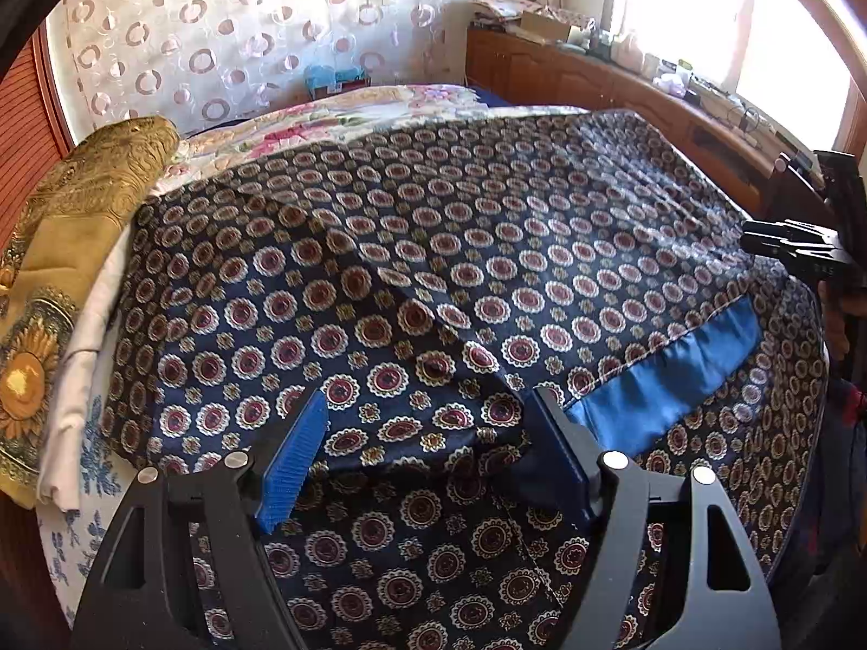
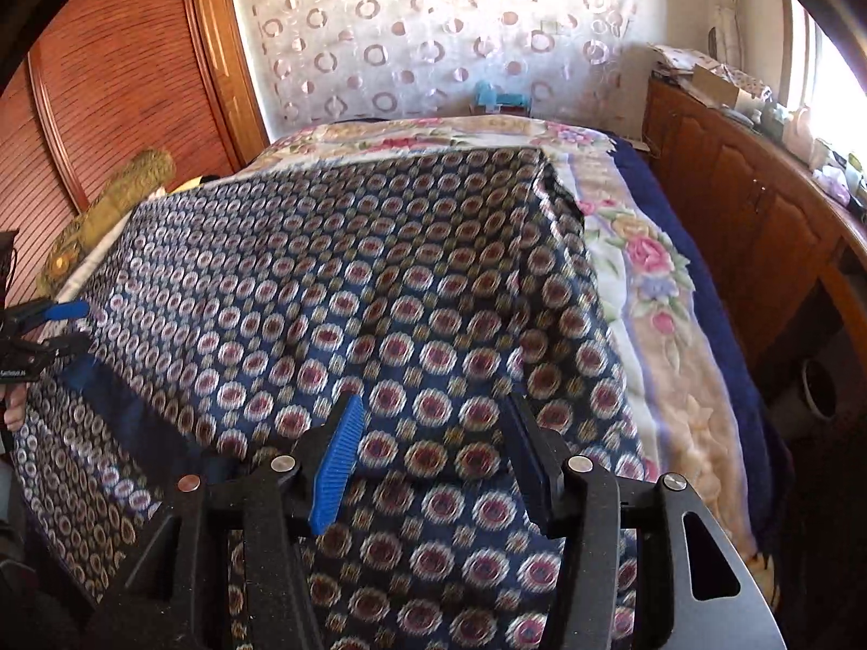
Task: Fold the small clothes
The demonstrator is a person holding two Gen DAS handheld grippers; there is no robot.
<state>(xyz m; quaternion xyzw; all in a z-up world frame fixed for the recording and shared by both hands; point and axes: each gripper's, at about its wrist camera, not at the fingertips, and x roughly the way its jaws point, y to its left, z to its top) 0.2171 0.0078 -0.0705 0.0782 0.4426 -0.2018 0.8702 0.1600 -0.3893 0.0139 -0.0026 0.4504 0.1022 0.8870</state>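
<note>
A large navy cloth [image 1: 433, 249] with red and gold medallions lies spread over the bed; it also fills the right wrist view [image 2: 352, 281]. A plain blue underside strip [image 1: 672, 379] shows where an edge is turned over. My left gripper [image 1: 428, 422] is open, its blue-padded fingers [image 1: 295, 455] on either side of a raised fold of the cloth. My right gripper [image 2: 431, 433] is open just above the cloth near its front edge. The right gripper also shows at the right edge of the left wrist view [image 1: 796, 249], and the left gripper at the left edge of the right wrist view [image 2: 49, 325].
A floral blanket [image 2: 639, 271] covers the bed under the cloth. Folded gold and white fabrics [image 1: 65, 249] lie at the bed's left. A wooden cabinet [image 2: 748, 227] with clutter runs along the right. A wooden wardrobe [image 2: 108, 97] stands at the left, a curtain [image 2: 433, 32] behind.
</note>
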